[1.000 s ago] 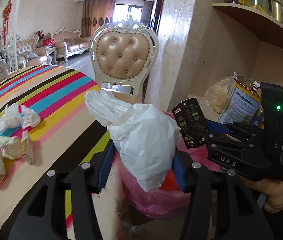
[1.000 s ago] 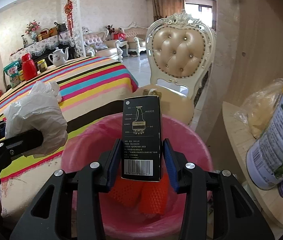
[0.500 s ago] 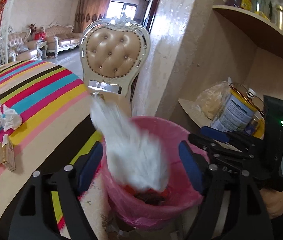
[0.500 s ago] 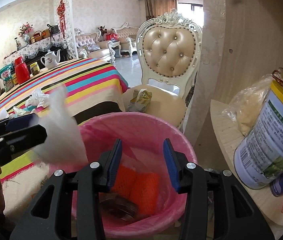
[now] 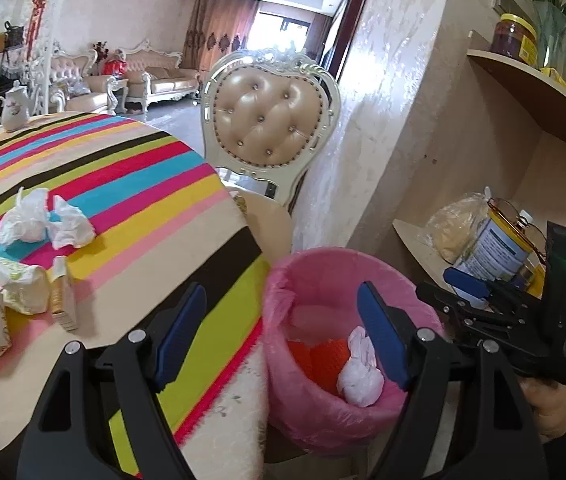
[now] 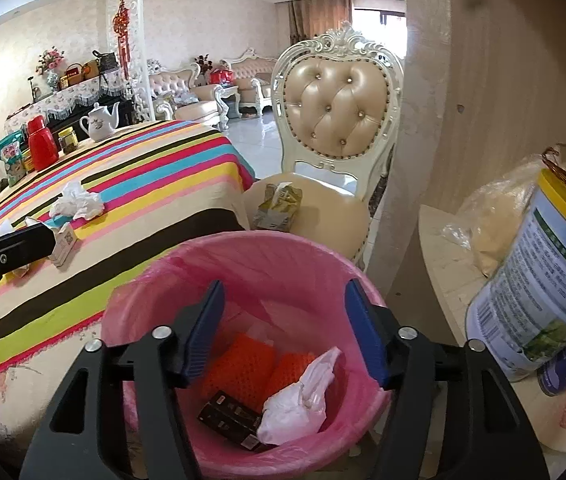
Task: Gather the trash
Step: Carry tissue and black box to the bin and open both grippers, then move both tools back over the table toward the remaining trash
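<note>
- Left wrist view: left hand-held gripper (image 5: 281,334) hangs wide open and empty over the near-left rim of the pink bin (image 5: 323,258). A white bag (image 5: 359,378) lies inside on orange mesh (image 5: 311,358).
- Trash waiting on the striped counter (image 5: 131,184): crumpled tissues (image 5: 43,222) far left, with a small carton (image 5: 63,294) and wrappers (image 5: 7,300) nearer.
- The right hand-held gripper (image 5: 479,292) shows at the right, but from here I cannot tell how its jaws stand.
- Right wrist view: that gripper (image 6: 283,330) is plainly open and empty, right above the bin (image 6: 243,244).
- Only this view shows a black box (image 6: 229,420) at the bottom beside the bag (image 6: 295,404), and a green packet (image 6: 277,206) on the chair (image 6: 323,216) seat beyond the bin.
- Counter (image 6: 143,184), tissues (image 6: 77,202) and carton (image 6: 63,242) lie to the left.
- Likely step: fetch more trash. Judged best: left goes for the tissues, closing on the bunched middle so nothing trails, while right takes the packet across its narrow side.
- Lift clear of the cloth before swinging over, and open only once well inside the rim.
</note>
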A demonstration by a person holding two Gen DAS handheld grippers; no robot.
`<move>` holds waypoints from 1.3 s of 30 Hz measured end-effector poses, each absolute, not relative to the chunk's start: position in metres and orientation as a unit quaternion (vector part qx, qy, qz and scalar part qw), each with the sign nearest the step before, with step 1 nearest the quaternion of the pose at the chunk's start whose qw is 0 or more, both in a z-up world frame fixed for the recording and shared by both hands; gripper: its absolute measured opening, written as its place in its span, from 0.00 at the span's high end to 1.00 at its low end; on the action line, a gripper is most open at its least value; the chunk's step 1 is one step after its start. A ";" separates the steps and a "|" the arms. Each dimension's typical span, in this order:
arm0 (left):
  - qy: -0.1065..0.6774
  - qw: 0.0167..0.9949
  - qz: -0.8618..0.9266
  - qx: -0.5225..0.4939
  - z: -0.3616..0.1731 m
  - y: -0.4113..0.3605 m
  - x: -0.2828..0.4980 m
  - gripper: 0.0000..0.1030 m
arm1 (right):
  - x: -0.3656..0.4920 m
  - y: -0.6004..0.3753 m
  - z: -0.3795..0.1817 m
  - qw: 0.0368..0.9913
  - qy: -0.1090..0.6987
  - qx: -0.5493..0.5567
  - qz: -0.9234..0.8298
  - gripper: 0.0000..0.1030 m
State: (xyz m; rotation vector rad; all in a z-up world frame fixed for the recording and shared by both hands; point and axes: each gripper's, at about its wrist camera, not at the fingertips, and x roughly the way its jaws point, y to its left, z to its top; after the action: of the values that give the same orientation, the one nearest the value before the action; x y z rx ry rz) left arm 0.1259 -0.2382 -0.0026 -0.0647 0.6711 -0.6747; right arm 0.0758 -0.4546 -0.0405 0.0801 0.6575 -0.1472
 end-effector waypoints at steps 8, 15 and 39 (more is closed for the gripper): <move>0.323 0.896 -0.303 -0.040 -0.001 -0.215 0.123 0.28 | 0.080 -0.434 -0.035 0.946 0.319 0.028 -0.050 0.34; 0.317 0.906 -0.275 -0.058 0.003 -0.177 0.120 0.28 | 0.085 -0.409 -0.029 0.948 0.317 0.017 -0.027 0.29; 0.303 0.938 -0.115 -0.123 0.007 0.004 0.120 0.28 | 0.125 -0.301 -0.026 0.943 0.322 -0.017 0.077 0.22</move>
State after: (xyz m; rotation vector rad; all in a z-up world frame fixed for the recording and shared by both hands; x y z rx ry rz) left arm 0.1200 0.0037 0.0075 -0.2502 0.6187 -0.2352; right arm 0.1254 -0.3010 -0.0259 -0.0350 0.6564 0.1574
